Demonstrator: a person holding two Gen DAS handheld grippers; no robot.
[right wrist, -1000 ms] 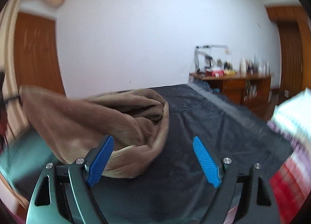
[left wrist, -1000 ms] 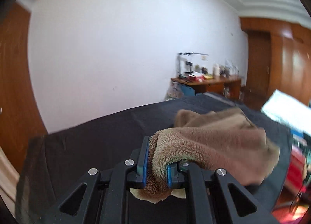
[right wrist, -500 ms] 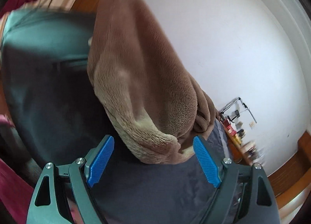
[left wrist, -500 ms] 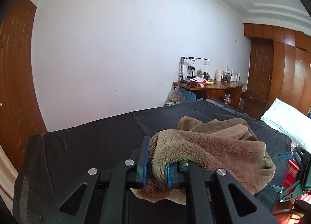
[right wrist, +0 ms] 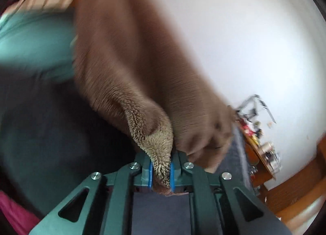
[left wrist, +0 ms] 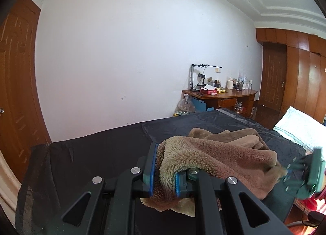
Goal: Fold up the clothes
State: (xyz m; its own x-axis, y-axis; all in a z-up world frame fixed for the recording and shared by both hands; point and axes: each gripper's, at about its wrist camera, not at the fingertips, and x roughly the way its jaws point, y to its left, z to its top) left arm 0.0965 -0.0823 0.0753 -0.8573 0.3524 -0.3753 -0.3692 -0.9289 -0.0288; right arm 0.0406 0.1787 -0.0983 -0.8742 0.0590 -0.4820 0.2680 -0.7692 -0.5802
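Brown fleece garment, bunched, lifted off dark cloth-covered surface.

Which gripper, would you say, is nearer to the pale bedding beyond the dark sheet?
Right. The right gripper hangs just beside the pale bedding; the left gripper sits across the brown fleece.

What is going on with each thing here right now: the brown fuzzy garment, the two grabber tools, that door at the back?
Brown fleece garment: bunched, unfolded, partly lying on the dark cloth-covered surface, pinched at two places.
Left hand-held gripper: shut on a fold of the garment.
Right hand-held gripper: just closed, now shut on another edge of the garment; view tilted and blurred.
Door beside the desk: closed.
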